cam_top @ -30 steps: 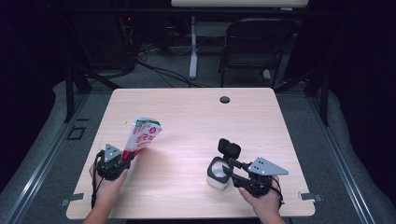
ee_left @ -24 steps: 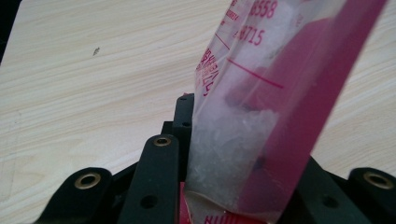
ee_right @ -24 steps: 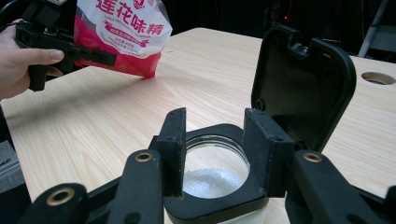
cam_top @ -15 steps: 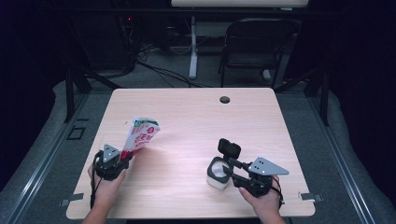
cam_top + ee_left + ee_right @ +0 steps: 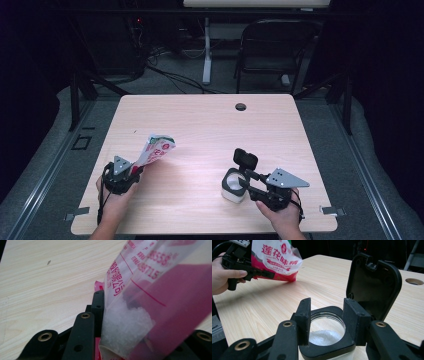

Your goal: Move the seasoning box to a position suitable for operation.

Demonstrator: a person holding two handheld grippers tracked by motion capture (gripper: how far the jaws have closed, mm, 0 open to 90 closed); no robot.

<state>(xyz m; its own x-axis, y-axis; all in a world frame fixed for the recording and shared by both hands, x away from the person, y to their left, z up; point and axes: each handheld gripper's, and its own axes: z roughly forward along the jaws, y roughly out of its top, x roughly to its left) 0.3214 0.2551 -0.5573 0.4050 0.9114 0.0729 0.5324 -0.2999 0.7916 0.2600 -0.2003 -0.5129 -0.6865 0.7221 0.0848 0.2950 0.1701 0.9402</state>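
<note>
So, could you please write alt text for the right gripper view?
The right gripper clamps a white jar of white crystals, its black hinged lid standing open. Beyond, on the pale wooden table, the left gripper holds a pink-and-white plastic bag.

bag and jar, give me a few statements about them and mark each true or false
1. The left gripper holds the bag clear of the table. True.
2. The jar is empty. False: white granules lie in its bottom.
3. The jar's black lid is flipped open. True.
4. The right gripper is far from the jar. False: its jaws stand on either side of the jar's rim.
5. The bag is over the jar. False: it is off to the left.
</note>
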